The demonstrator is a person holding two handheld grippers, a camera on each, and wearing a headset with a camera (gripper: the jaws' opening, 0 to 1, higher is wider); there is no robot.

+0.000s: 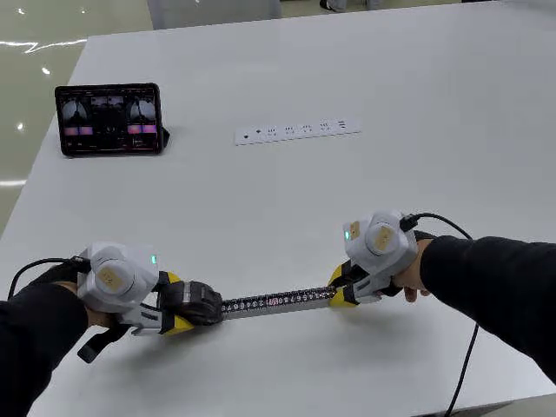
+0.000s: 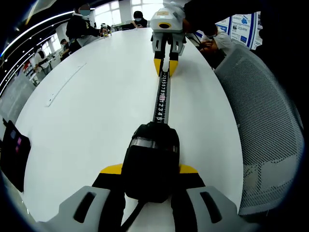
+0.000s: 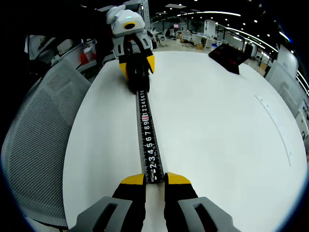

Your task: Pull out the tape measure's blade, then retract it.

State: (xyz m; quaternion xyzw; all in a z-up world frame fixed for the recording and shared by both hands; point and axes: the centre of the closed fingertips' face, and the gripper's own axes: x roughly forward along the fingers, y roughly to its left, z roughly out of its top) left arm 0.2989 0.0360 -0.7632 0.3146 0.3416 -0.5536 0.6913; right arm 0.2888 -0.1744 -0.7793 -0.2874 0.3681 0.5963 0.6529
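Note:
The black tape measure case rests on the white table, with my left gripper shut on it. Its blade lies pulled out flat along the table, numbers facing up. My right gripper is shut on the blade's tip, seen far off in the left gripper view. The left gripper with the case also appears far off in the right gripper view.
A black tablet stands propped at the far left of the table. A white power strip lies beyond the middle. A mesh chair sits by the table's near edge. People stand in the background.

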